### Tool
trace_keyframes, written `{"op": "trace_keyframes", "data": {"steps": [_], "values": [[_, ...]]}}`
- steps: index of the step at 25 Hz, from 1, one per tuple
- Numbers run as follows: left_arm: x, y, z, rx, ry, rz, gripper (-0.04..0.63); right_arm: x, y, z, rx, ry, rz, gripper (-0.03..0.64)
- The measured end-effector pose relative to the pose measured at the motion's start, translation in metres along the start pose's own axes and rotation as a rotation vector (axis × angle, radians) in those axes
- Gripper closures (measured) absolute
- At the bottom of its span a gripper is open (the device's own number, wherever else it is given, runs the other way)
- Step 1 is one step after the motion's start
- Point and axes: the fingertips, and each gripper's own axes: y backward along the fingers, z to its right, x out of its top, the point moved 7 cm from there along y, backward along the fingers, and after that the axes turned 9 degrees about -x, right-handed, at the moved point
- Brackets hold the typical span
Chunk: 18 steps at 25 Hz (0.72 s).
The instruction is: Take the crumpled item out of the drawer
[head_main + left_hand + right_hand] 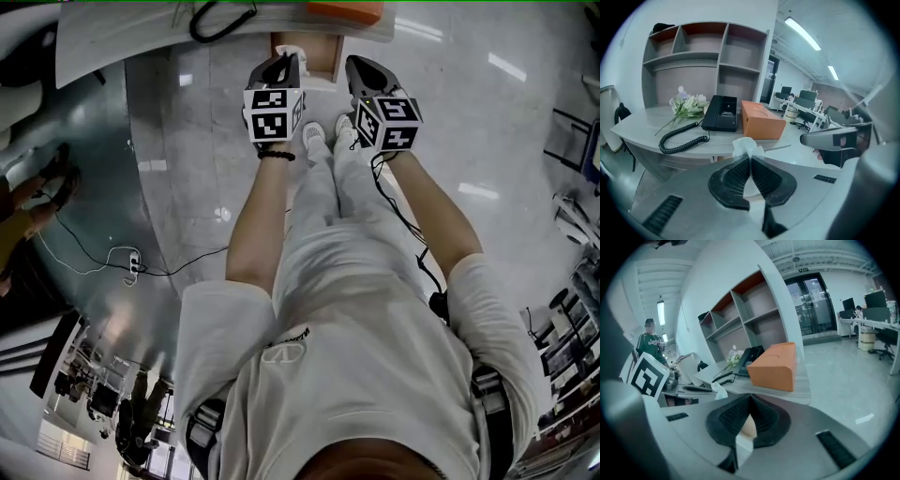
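Observation:
My left gripper (749,160) is shut on a white crumpled tissue (746,146), whose top sticks out above the jaws. I hold it up in front of the grey desk (647,126). In the right gripper view the same tissue (719,391) shows at the left, below the left gripper's marker cube (647,376). My right gripper (750,398) has its jaws together with nothing pinched at the tips. In the head view both grippers, left (279,67) and right (364,70), hang side by side over the open wooden drawer (323,54).
On the desk lie a black phone (721,112) with a coiled cord (677,138), a bunch of flowers (686,105) and an orange tissue box (761,120). Grey shelves (705,61) stand behind. A person in green (649,342) stands to the left. Cables (103,262) run over the floor.

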Motion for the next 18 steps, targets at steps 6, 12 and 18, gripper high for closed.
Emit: {"op": "trace_keyframes", "data": {"steps": [6,12,18], "values": [[0.027,0.042,0.013,0.002,-0.020,0.080,0.586,0.034,0.030,-0.002,-0.002,0.030,0.056,0.615],[0.055,0.087,0.021,0.001,-0.038,0.170,0.586,0.069,0.061,-0.012,0.008,0.046,0.125,0.615],[0.095,0.132,0.030,0.000,-0.089,0.280,0.586,0.109,0.099,-0.016,0.033,0.074,0.198,0.615]]}}
